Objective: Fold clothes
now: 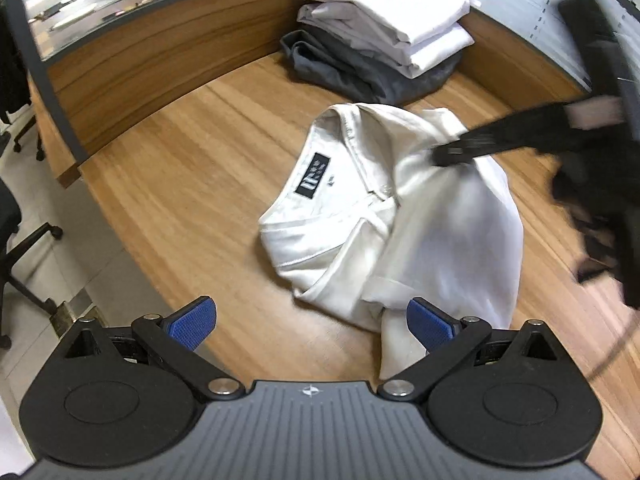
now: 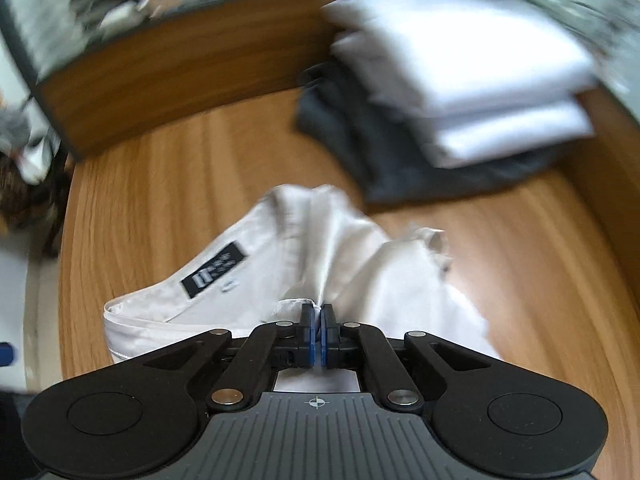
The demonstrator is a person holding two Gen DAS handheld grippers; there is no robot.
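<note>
From your left wrist camera, your left tool [image 1: 312,322] hangs released, its two blue pads [image 1: 192,322] spread wide with nothing between them, low over the near edge of the wooden desk [image 1: 192,184]. The white shirt [image 1: 400,216] lies crumpled on the desk just beyond that tool, collar side up, with its black neck label [image 1: 313,176] facing the camera; a fold of the shirt's near hem trails down beside the right-hand pad, though you cannot tell whether it touches it. Beyond the shirt, against the desk's raised wooden back panel [image 1: 160,52], stands a stack of folded clothes [image 1: 380,32], white pieces on top of dark grey ones. Your right tool [image 1: 456,152] reaches in from the right of the shirt, blurred, its tip on the shirt's upper fabric close to the collar. From your right wrist camera, that right tool [image 2: 317,334] is clenched, its blue pads pressed together on a pinched ridge of the white shirt [image 2: 360,280], which rises in a peak up to the tips. The black label [image 2: 213,271] sits left of the pinch, and the folded stack [image 2: 460,80] appears blurred beyond the shirt, well apart from it on the desk [image 2: 160,184].
</note>
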